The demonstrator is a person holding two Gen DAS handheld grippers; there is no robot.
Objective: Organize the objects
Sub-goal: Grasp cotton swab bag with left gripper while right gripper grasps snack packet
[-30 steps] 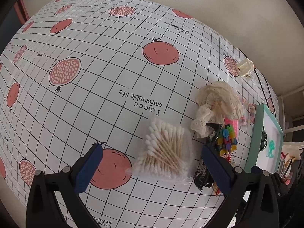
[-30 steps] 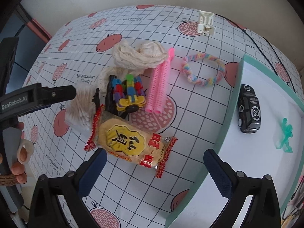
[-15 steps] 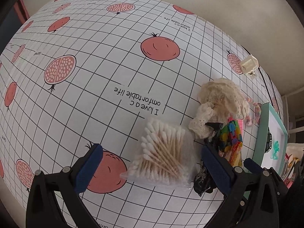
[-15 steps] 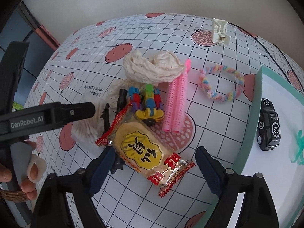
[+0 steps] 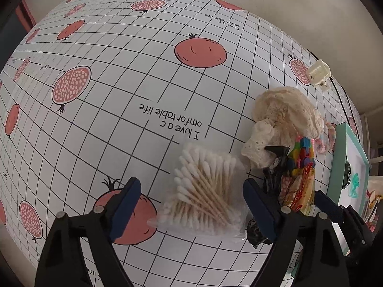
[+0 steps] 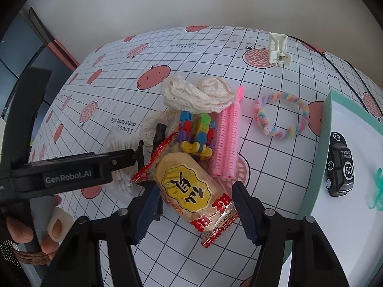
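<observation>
A clear bag of cotton swabs [image 5: 203, 189] lies on the pomegranate tablecloth. My left gripper [image 5: 191, 205] is open with the bag between its fingers, low over the table. A snack packet [image 6: 189, 186] with a yellow label lies in front of a pile: colourful toy blocks [image 6: 196, 131], pink hair rollers [image 6: 227, 141], cream lace cloth [image 6: 196, 93], and a black clip [image 6: 159, 132]. My right gripper [image 6: 195, 212] is open with its fingers on either side of the packet's near end, not closed on it.
A teal-rimmed white tray [image 6: 318, 157] at the right holds a black toy car [image 6: 340, 167] and a green figure [image 6: 377, 189]. A pastel scrunchie [image 6: 282, 114] and a white hair claw [image 6: 278, 49] lie behind. The left gripper body [image 6: 71, 174] crosses the right view.
Both grippers moved forward and down. The right one now straddles the snack packet; the left one has closed in around the swab bag. Both jaws have narrowed.
</observation>
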